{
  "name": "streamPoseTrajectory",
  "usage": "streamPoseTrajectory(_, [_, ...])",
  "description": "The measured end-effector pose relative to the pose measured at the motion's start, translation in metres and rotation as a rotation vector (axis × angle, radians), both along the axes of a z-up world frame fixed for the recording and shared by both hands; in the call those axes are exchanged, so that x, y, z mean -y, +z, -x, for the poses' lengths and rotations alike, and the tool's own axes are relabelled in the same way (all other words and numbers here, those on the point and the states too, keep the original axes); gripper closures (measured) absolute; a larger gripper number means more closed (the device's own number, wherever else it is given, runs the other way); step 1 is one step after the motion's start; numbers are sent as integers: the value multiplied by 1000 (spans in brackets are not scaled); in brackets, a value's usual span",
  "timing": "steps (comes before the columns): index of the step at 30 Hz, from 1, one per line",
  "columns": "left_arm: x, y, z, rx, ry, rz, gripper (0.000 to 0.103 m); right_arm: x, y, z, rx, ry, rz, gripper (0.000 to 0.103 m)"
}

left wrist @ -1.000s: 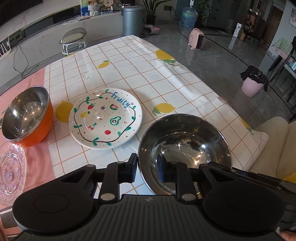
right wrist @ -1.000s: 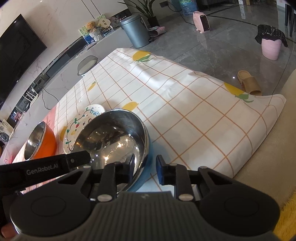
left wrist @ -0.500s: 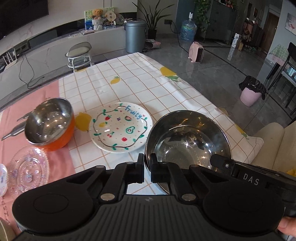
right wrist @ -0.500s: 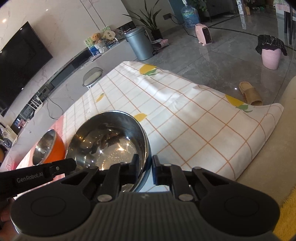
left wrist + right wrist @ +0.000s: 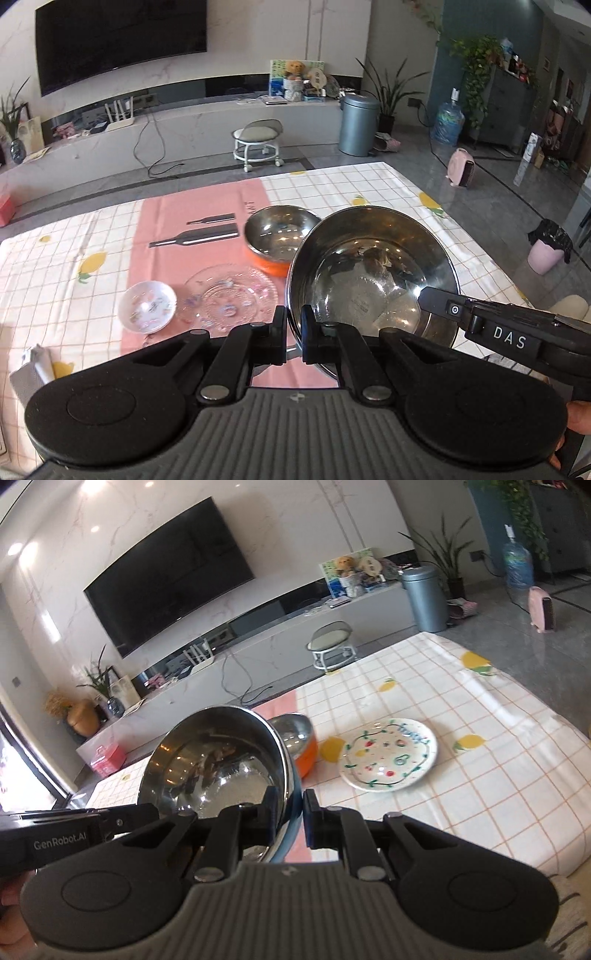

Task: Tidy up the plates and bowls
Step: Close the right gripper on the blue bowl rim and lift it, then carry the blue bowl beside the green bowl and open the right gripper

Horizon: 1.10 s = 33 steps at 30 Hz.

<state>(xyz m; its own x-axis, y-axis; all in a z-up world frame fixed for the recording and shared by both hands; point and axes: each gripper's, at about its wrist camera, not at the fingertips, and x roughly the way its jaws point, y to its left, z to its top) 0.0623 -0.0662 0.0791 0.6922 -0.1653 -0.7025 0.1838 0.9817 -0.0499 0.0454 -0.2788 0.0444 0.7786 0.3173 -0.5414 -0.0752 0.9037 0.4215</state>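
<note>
A large steel bowl with a blue outside (image 5: 373, 273) (image 5: 218, 768) hangs lifted above the table, held on two sides. My left gripper (image 5: 293, 334) is shut on its near-left rim. My right gripper (image 5: 291, 818) is shut on its right rim. An orange bowl with a steel inside (image 5: 277, 236) (image 5: 299, 742) stands on the table just beyond it. A white fruit-pattern plate (image 5: 388, 758) lies to the right of the orange bowl. A clear glass plate (image 5: 229, 295) and a small white floral dish (image 5: 147, 306) lie to the left.
The table carries a checked lemon cloth (image 5: 480, 738) with a pink strip (image 5: 192, 218). A grey object (image 5: 31, 373) lies at the table's near left. A stool (image 5: 258, 142), a bin (image 5: 358, 123) and a TV bench stand beyond the far edge.
Both grippers have closed on the large bowl's rim and lifted it off the table, carrying it left toward the orange bowl. Both views have tilted up.
</note>
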Motion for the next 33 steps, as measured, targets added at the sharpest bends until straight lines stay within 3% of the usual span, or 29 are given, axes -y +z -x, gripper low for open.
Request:
streamPoseTrajectory(6, [-56, -20, 9, -69, 112, 73, 96, -62, -5, 1, -19, 127, 79, 91])
streamPoseTrajectory(10, [-88, -40, 9, -136, 157, 148, 96, -84, -30, -9, -108, 222, 84, 91])
streamPoseTrajectory(19, [-114, -87, 8, -266, 121, 237, 93, -107, -65, -19, -230, 264, 160, 91])
streamPoseTrajectory(26, [-119, -104, 13, -276, 115, 191, 93, -109, -79, -26, -287, 269, 163, 91])
streamPoseTrajectory(33, [-128, -109, 16, -236, 111, 209, 92, -120, -81, -28, -290, 250, 191, 92])
